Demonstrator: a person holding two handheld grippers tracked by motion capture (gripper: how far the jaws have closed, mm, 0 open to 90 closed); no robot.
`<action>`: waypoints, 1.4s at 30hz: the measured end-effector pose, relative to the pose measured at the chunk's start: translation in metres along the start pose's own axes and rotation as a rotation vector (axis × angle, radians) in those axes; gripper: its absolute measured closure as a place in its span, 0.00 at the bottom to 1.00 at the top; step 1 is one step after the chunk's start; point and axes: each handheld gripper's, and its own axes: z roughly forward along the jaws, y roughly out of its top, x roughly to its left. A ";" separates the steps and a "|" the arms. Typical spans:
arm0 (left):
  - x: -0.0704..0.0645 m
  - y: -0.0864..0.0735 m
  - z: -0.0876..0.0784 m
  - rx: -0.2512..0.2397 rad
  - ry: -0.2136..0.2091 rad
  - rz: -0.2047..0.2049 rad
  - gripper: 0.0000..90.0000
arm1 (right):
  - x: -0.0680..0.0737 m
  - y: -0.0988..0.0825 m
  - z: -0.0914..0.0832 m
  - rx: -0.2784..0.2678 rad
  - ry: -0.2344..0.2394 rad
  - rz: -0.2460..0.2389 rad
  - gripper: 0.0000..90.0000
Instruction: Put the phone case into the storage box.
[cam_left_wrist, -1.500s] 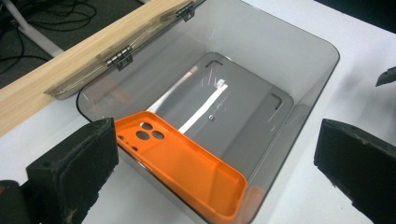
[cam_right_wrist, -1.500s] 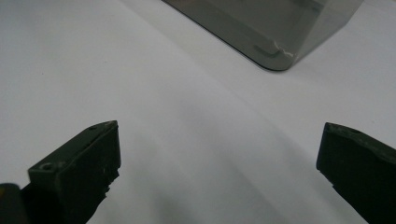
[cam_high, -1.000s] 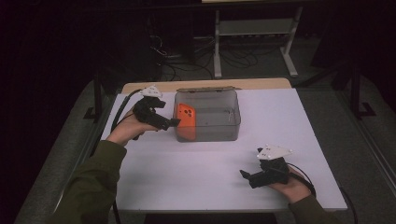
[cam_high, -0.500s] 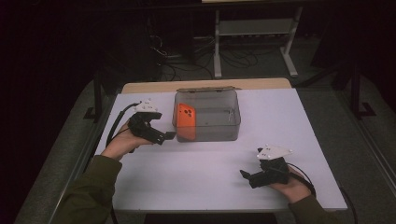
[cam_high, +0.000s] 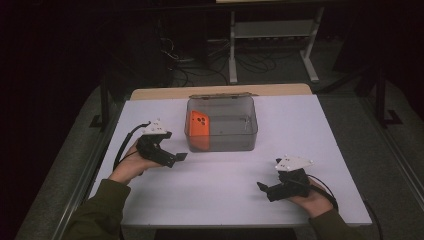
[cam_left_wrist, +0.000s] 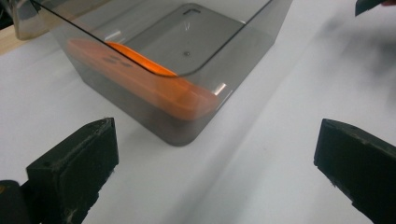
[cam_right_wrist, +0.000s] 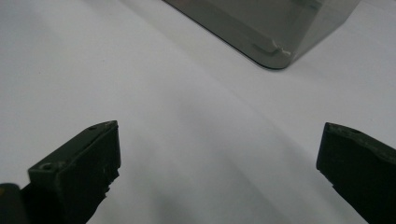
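The flat orange plastic case leaned inside the smoky clear plastic box, just ahead of the left gripper, whose jaws gaped empty. The right gripper rested nearer the person, equally wide and empty. Placing looked finished; I judged only pulling both hands clear was left.

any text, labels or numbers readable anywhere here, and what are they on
No readable text in any view.
Orange item in the clear box: dark marks on its face, too small and blurred to read.
Left tool and right tool: no legible markings.
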 end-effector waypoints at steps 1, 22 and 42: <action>-0.001 -0.001 0.000 0.000 0.000 -0.002 0.00 | 0.000 0.000 0.000 -0.001 0.001 -0.001 0.00; -0.016 -0.036 0.009 -0.035 0.016 -0.019 0.00 | 0.000 -0.001 0.000 -0.001 0.001 0.000 0.00; -0.036 -0.063 0.004 -0.069 0.005 -0.006 0.00 | 0.000 -0.001 0.001 0.003 -0.002 -0.002 0.00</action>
